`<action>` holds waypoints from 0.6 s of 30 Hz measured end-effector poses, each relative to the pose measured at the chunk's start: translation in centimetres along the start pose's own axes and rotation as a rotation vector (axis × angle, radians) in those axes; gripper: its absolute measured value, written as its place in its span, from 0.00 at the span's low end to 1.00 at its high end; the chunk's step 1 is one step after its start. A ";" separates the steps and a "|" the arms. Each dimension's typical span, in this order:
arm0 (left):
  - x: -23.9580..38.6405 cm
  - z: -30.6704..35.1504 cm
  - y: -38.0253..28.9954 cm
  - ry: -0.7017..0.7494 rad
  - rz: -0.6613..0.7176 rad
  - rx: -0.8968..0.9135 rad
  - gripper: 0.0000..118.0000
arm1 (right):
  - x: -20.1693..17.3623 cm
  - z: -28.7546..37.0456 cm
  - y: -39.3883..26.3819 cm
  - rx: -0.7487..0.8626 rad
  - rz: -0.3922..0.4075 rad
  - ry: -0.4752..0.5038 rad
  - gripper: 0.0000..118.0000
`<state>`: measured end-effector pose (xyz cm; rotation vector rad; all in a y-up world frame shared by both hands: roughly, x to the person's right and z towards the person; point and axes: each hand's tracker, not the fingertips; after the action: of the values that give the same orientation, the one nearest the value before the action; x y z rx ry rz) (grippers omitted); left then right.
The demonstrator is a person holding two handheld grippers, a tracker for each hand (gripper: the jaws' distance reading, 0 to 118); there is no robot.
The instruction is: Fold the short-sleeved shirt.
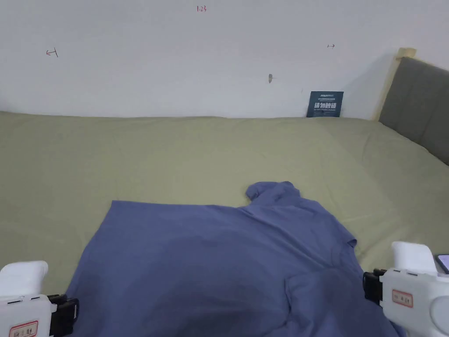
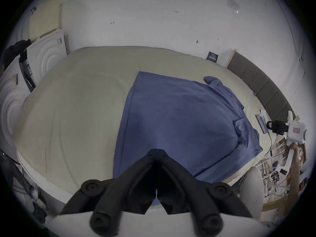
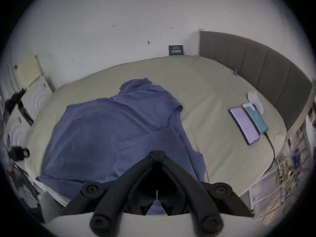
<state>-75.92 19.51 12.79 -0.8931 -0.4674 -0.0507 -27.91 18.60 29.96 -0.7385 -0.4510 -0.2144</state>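
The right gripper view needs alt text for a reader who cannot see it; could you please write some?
A blue short-sleeved fabric shirt lies spread on a pale green bed sheet, with the right gripper above its near edge, black fingers closed together. Two flat rectangular phones lie on the sheet near a grey padded headboard.

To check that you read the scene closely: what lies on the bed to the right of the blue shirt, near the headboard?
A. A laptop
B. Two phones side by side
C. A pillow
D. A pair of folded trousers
B: in the right gripper view two phones lie side by side on the bed sheet, apart from the blue shirt and close to the grey headboard.
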 end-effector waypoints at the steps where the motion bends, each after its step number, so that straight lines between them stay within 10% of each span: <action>1: -0.2 -0.4 0.6 -0.001 0.002 0.000 0.00 | -0.4 -0.4 0.4 -0.002 -0.010 0.010 0.00; 18: -2.0 -17.4 15.9 0.102 0.055 -0.034 0.00 | -1.0 -10.1 4.5 -0.088 -0.016 0.061 0.00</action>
<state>-67.54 16.00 -9.05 -0.9323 -0.3478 -0.0534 -24.08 14.90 20.24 -0.8128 -0.3916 -0.2726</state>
